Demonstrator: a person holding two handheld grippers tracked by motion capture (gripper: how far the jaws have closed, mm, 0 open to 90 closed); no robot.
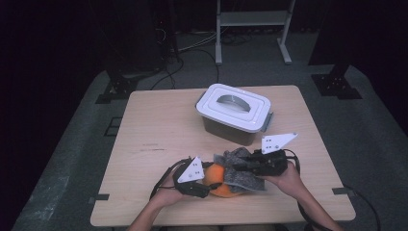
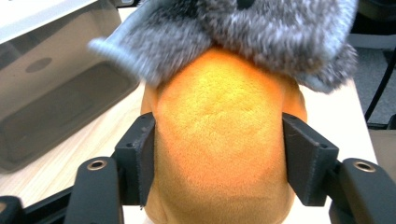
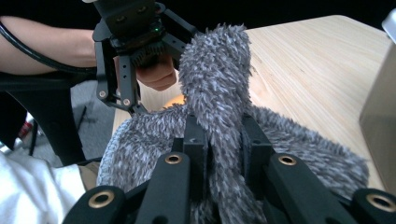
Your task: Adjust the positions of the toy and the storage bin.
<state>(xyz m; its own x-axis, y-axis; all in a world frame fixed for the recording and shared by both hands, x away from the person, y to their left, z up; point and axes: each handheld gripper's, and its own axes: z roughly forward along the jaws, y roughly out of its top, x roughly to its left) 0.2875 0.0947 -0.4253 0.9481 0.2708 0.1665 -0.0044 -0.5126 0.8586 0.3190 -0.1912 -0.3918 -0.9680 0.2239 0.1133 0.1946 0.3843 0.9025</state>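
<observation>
An orange plush toy (image 1: 219,180) lies low in the middle of the high view, on the near part of the wooden table (image 1: 159,130), with a grey fuzzy cloth (image 1: 240,168) draped over its right side. The left gripper (image 1: 199,185), lower left of the toy, has its jaws clamped on the orange body; in the left gripper view the toy (image 2: 219,135) sits squeezed between both pads with the cloth (image 2: 243,32) hanging over its top. The right gripper (image 1: 248,163), just right of centre, pinches a raised fold of the cloth (image 3: 219,107) between its nearly closed jaws. A lidded white plastic box (image 1: 234,111) stands behind them, above centre.
</observation>
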